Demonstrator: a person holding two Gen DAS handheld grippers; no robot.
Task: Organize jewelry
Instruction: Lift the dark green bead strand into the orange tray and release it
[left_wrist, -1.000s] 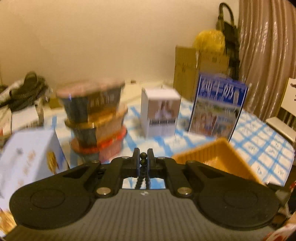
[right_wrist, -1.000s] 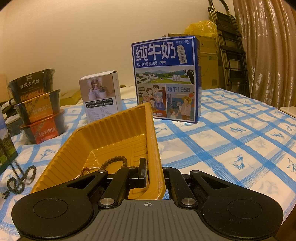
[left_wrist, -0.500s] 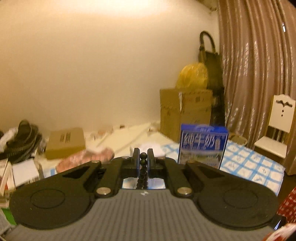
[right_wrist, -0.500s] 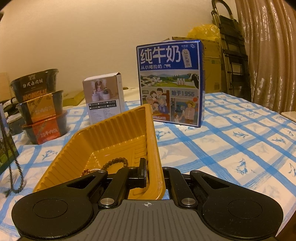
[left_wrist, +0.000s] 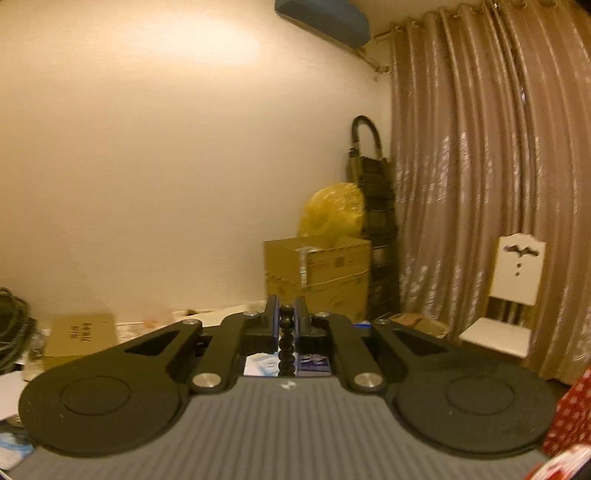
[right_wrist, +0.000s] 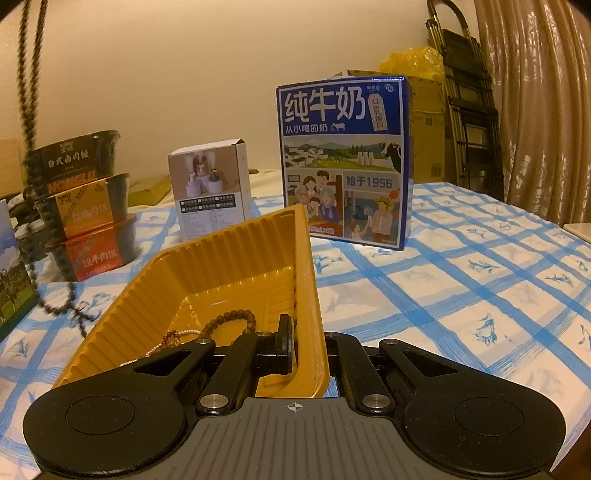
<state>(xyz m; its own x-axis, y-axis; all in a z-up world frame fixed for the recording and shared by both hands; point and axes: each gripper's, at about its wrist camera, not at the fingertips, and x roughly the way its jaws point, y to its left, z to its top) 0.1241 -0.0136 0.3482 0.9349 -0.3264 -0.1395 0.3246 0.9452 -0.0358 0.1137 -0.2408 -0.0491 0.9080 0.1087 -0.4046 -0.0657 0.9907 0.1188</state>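
Hanging from the left gripper (left_wrist: 286, 320), a dark beaded necklace (left_wrist: 286, 341) is pinched between jaws closed narrowly on it, the gripper being aimed almost level at the far wall, a cardboard box (left_wrist: 317, 275) and a curtain (left_wrist: 491, 184). In the right wrist view the same strand (right_wrist: 31, 155) is seen dangling at the far left, its lower loop just above the blue-checked desk (right_wrist: 461, 295) beside a stack of three bowls (right_wrist: 85, 206). The right gripper (right_wrist: 306, 347) is clamped on the near right rim of a yellow tray (right_wrist: 221, 258), one finger inside the wall and one outside. Inside the tray, near the gripper, a brown bead bracelet (right_wrist: 231, 321) and a thin pale chain (right_wrist: 173, 338) are lying. Beyond the tray a small white box (right_wrist: 210, 188) and a blue milk carton (right_wrist: 343, 158) are standing upright.
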